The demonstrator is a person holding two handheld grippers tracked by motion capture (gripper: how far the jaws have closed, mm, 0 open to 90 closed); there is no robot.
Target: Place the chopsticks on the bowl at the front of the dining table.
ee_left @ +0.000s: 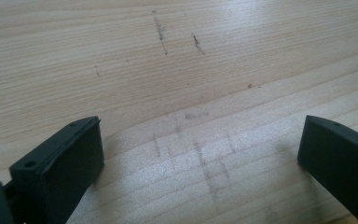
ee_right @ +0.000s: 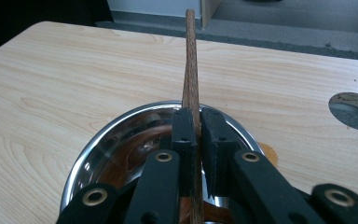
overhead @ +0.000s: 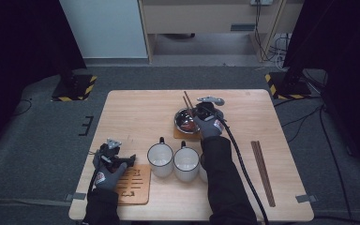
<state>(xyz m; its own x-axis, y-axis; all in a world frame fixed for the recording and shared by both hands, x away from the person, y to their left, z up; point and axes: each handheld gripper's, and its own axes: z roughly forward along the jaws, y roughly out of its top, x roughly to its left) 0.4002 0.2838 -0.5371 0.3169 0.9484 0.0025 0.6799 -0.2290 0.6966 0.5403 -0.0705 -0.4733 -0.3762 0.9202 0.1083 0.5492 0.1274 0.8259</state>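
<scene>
So over on the left, my left gripper [overhead: 122, 160] sat parked near the table's [overhead: 136, 108] near-left corner, jaws spread wide with nothing but bare wood between them, just beside the slatted wooden coaster [overhead: 133, 183]. It had no job there, so best to leave it put.

Moving right, two white mugs [overhead: 161, 158] stood side by side in the middle, close to my right sleeve, so I had to mind that elbow.

Further right and farther back, my right gripper [ee_right: 198, 135] was pinched tight on a pair of dark wooden chopsticks [ee_right: 190, 70], held partway along, the upper ends poking up and away and the lower ends down over the steel bowl [ee_right: 98, 144], which sat on its own coaster. My guess at doing this bit well: keep the squeeze firm so the sticks don't twist, lower slowly, and let the tips settle inside the rim before loosening. A second pair of chopsticks [overhead: 263, 173] lay flat on the right side.
</scene>
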